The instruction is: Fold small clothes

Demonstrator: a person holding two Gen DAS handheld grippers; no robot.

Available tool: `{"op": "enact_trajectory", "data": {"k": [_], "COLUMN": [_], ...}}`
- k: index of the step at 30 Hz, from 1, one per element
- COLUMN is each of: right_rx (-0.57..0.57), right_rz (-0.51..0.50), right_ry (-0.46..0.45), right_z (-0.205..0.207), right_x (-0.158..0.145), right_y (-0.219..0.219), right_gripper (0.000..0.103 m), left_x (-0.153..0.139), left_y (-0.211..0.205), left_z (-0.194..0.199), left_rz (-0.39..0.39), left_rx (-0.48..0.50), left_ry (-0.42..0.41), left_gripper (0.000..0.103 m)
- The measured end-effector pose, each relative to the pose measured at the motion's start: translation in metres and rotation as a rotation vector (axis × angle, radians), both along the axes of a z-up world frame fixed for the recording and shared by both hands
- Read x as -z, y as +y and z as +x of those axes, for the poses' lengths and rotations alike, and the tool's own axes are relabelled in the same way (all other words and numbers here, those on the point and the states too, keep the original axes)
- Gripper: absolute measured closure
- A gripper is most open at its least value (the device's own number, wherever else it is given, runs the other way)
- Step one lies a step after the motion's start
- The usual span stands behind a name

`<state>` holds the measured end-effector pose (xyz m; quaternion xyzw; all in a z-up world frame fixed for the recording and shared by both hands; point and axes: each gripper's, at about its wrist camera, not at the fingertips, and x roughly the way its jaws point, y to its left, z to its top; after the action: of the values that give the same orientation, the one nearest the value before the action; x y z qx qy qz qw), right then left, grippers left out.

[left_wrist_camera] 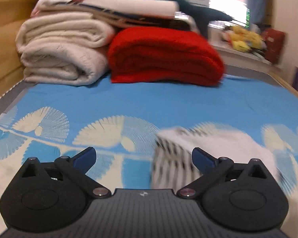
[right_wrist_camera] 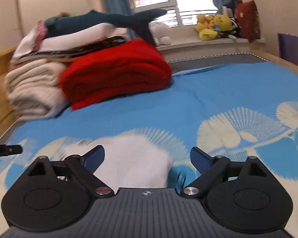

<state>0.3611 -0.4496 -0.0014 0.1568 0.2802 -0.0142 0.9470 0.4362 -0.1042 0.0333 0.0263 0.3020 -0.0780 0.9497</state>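
Note:
A small white garment with a black-and-white patterned side (left_wrist_camera: 188,150) lies on the blue patterned bedsheet (left_wrist_camera: 129,103), blurred by motion. My left gripper (left_wrist_camera: 144,156) is open above the sheet, with the garment in front of its right finger. In the right wrist view the garment (right_wrist_camera: 135,158) shows as a white heap between and just beyond the fingers of my right gripper (right_wrist_camera: 147,156), which is open and holds nothing. The tip of the left gripper shows at the left edge (right_wrist_camera: 6,150).
A folded red blanket (left_wrist_camera: 164,59) and stacked cream blankets (left_wrist_camera: 63,49) sit at the far end of the bed, with a plush shark (right_wrist_camera: 101,19) on top. A wooden bed frame (left_wrist_camera: 2,45) runs along the left. Yellow plush toys (right_wrist_camera: 212,26) sit on the windowsill.

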Motion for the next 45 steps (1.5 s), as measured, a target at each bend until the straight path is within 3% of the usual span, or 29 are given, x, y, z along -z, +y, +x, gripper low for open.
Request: {"op": "enact_trajectory", "data": {"k": [2,7,11,14,16,19,26,45], "right_rx": [0.022,0.144,0.247,0.206,0.137,0.090,0.081,0.101], "right_rz": [0.067,0.121,0.217,0.014,-0.115,-0.213,-0.243,-0.219], "right_ry": [0.052,0.120,0.124,0.117,0.129,0.103,0.126,0.123], "right_z": [-0.029,-0.099,-0.133,-0.123,-0.113,-0.097,-0.076,-0.085], "right_x": [-0.005,-0.008,0.023,0.045,0.052,0.054,0.065,0.064], "right_y": [0.011,0.045,0.061,0.076,0.086,0.093,0.101,0.105], "right_gripper": [0.007,0.006,0.005,0.005,0.006,0.006,0.006,0.006], "left_x": [-0.008,-0.002,0.023,0.047,0.057,0.061,0.071,0.076], "left_y": [0.001,-0.016,-0.028,-0.034,-0.039,-0.035,-0.032,-0.035], "left_z": [-0.051,-0.143,-0.174,-0.168,-0.157,-0.143,-0.123,-0.128], "left_rz": [-0.019,0.002,-0.006,0.040,0.081,0.040,0.001,0.050], "left_rx": [0.009,0.030,0.064,0.037,0.009,-0.004,-0.030,-0.048], "left_ry": [-0.025,0.034,0.035,-0.023,0.010,0.007,0.089,0.087], "left_gripper": [0.000,0.000,0.000,0.000,0.001,0.001,0.001,0.001]}}
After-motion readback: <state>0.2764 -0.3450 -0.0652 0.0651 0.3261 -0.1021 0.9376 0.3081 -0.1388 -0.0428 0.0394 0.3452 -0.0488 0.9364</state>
